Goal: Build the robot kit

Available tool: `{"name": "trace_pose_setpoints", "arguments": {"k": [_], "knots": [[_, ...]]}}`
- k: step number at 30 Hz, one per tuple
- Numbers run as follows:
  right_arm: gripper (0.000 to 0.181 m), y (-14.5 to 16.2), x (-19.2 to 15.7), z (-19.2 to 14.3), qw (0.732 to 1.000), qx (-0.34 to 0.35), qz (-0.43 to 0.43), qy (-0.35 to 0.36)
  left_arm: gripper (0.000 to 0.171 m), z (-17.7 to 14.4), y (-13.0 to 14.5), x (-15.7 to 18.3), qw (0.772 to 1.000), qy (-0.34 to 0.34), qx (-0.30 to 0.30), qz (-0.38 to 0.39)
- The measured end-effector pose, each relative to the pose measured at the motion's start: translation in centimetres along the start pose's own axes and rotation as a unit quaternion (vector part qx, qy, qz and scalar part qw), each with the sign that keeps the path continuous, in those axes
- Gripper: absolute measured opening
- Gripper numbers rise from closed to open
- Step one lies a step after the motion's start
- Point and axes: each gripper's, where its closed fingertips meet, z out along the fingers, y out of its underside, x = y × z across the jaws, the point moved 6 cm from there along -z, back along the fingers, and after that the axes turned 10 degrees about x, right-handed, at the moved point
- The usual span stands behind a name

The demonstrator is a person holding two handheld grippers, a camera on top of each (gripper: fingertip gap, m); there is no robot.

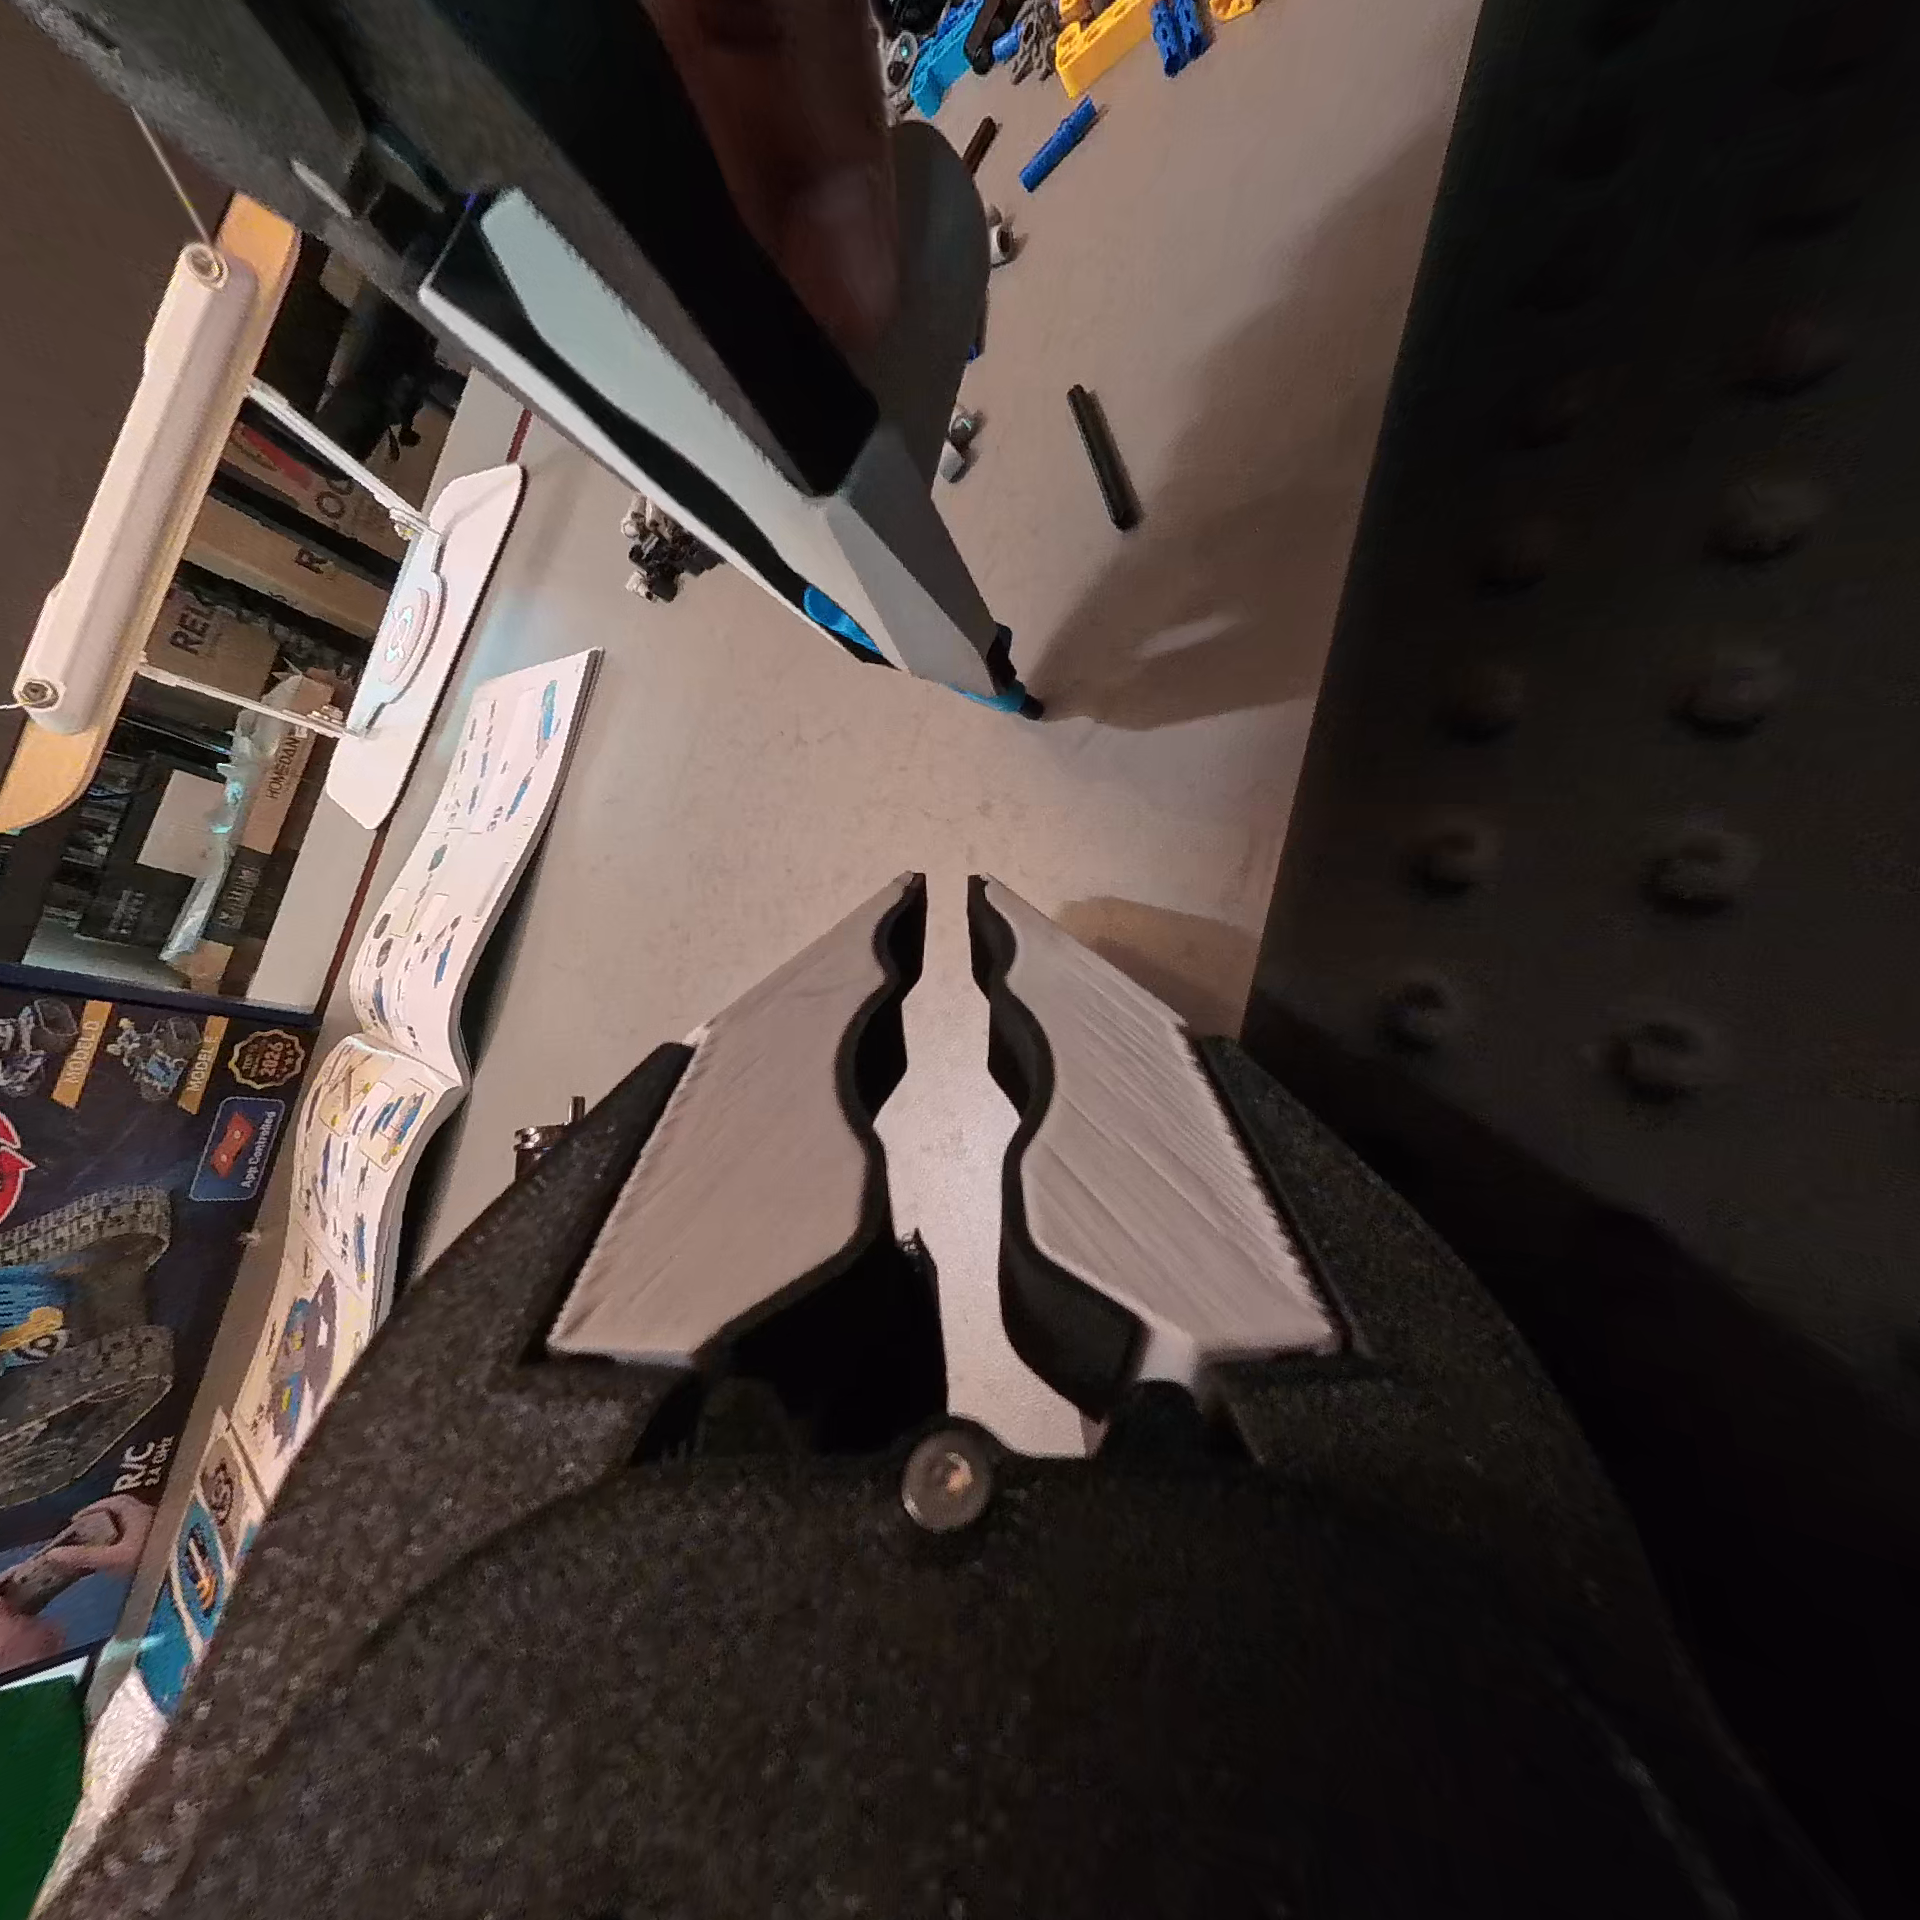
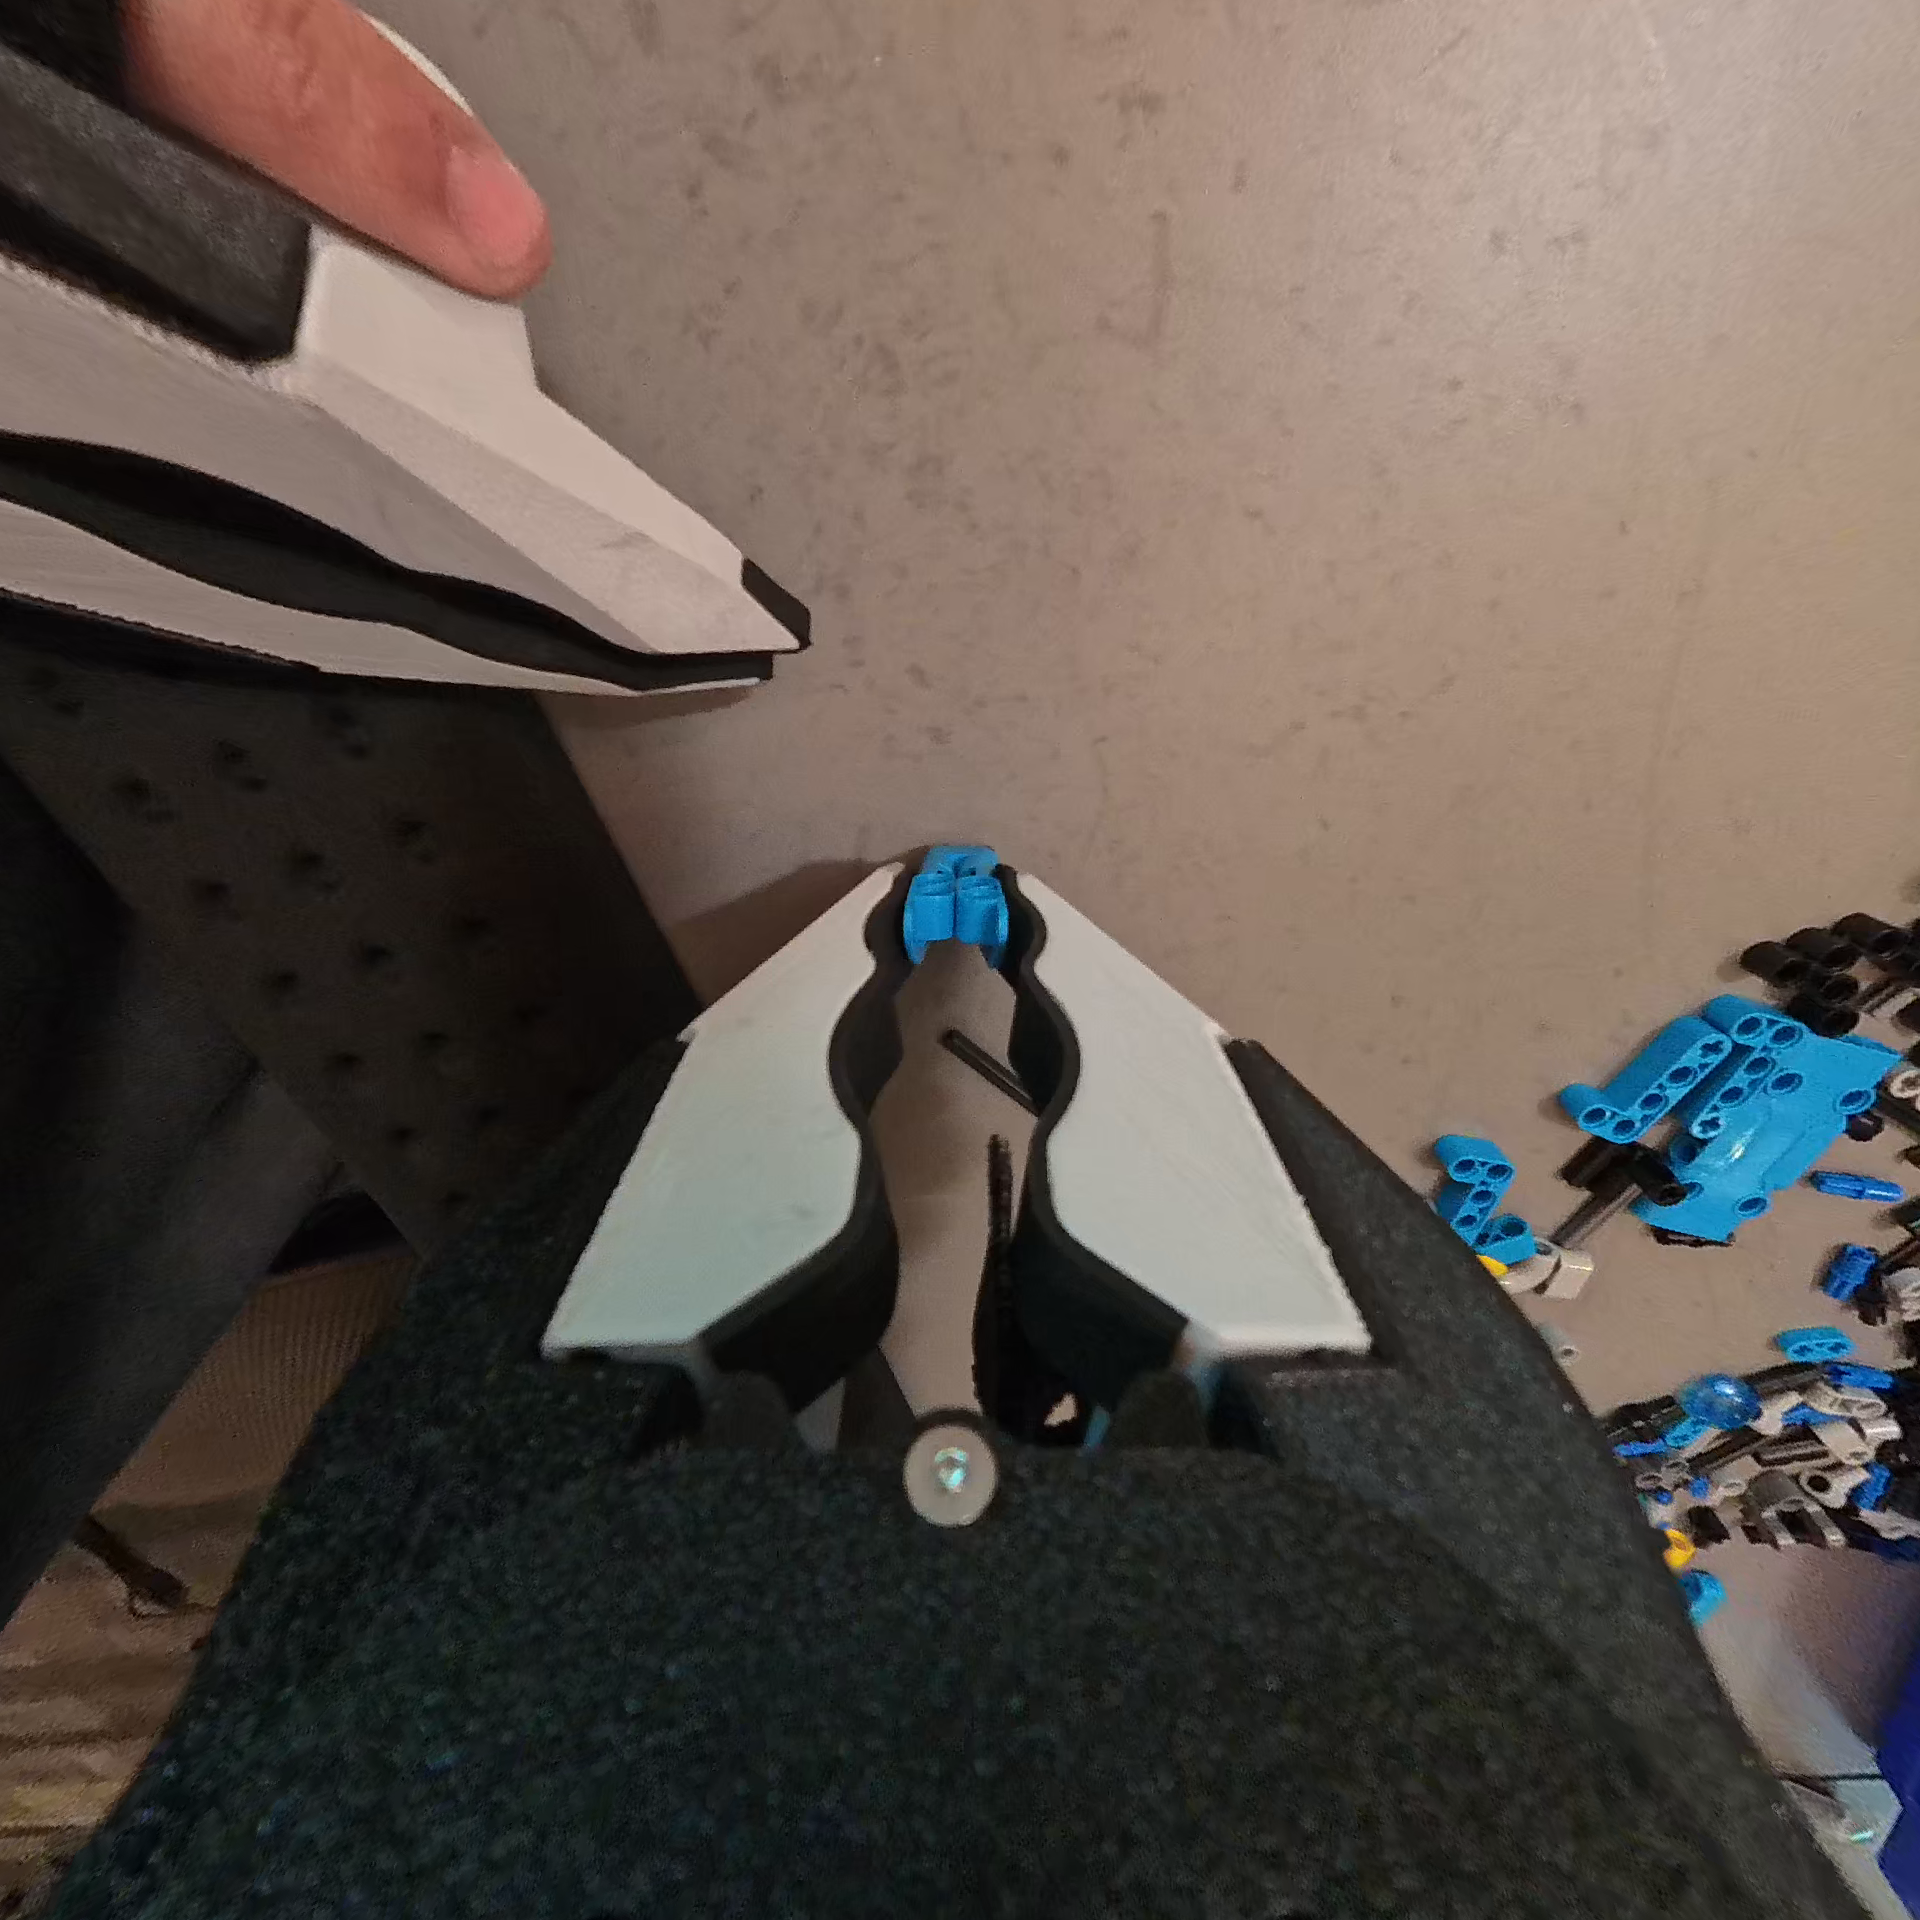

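My right gripper (image 2: 951, 883) is shut on a small blue connector piece (image 2: 951, 906), which sticks out at its tips just above the grey table (image 2: 1351, 520). In the left wrist view the right gripper (image 1: 1003, 691) reaches in from the upper left, with the blue piece (image 1: 987, 698) at its tips close to the table. My left gripper (image 1: 945, 883) is empty, its fingertips nearly together with a thin slit between them. In the right wrist view the left gripper (image 2: 774, 649) comes in from the upper left, a short way from the blue piece. A person's finger (image 2: 416, 177) rests on it.
A heap of blue, black and grey building parts (image 2: 1745, 1122) lies at the right. A black axle (image 1: 1101, 457) and yellow and blue parts (image 1: 1101, 42) lie farther off. An open instruction booklet (image 1: 488, 831) and a printed box (image 1: 104, 1247) are on the left. A dark studded plate (image 1: 1662, 831) stands at the right. My left tips are roughly 9 centimetres from the dark studded plate (image 1: 1662, 831). It is also in sight in the right wrist view (image 2: 346, 891).
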Motion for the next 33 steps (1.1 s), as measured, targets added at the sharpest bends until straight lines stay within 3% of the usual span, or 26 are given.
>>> {"name": "trace_pose_setpoints", "arguments": {"k": [6,9,13,18,21,24,25,27,28,30,33], "knots": [[0.015,0.3,0.0,-0.1,1.0,0.012,-0.005,0.002,0.008,0.1,0.1,-0.2,1.0,-0.001,-0.001,-0.008],[0.015,0.3,0.9,-0.3,0.994,0.07,0.078,-0.035,0.013,0.0,0.1,-1.1,0.999,-0.017,0.005,-0.045],[0.015,-0.7,1.0,-2.2,0.954,0.199,0.172,-0.141,0.026,-0.8,-0.3,-3.0,0.99,-0.041,0.048,-0.124],[0.015,-2.8,0.0,-3.5,0.916,0.303,0.17,-0.2,0.027,-1.2,-0.5,-4.1,0.98,-0.046,0.073,-0.176],[0.015,-4.1,-0.6,-3.3,0.904,0.338,0.155,-0.211,0.01,-1.8,-0.6,-4.6,0.977,-0.063,0.091,-0.181],[0.02,-5.0,-0.2,-3.6,0.89,0.373,0.147,-0.217,0.008,-2.5,-0.4,-5.7,0.966,-0.074,0.107,-0.225],[0.032,-5.3,0.3,-4.0,0.89,0.381,0.138,-0.208,0.008,-2.8,-0.1,-6.4,0.955,-0.079,0.118,-0.26],[0.037,-6.0,2.5,-6.0,0.876,0.433,0.127,-0.171,0.008,-3.4,1.0,-8.2,0.913,-0.064,0.151,-0.374],[0.035,-6.6,3.7,-7.5,0.855,0.473,0.133,-0.165,0.008,-3.7,1.6,-9.0,0.879,-0.045,0.176,-0.442],[0.034,-7.6,5.9,-10.2,0.807,0.552,0.144,-0.154,0.007,-4.7,2.7,-11.0,0.784,-0.008,0.25,-0.568],[0.033,-8.7,8.7,-11.4,0.752,0.627,0.158,-0.126,0.006,-5.8,3.7,-12.5,0.658,0.054,0.336,-0.672]]}}
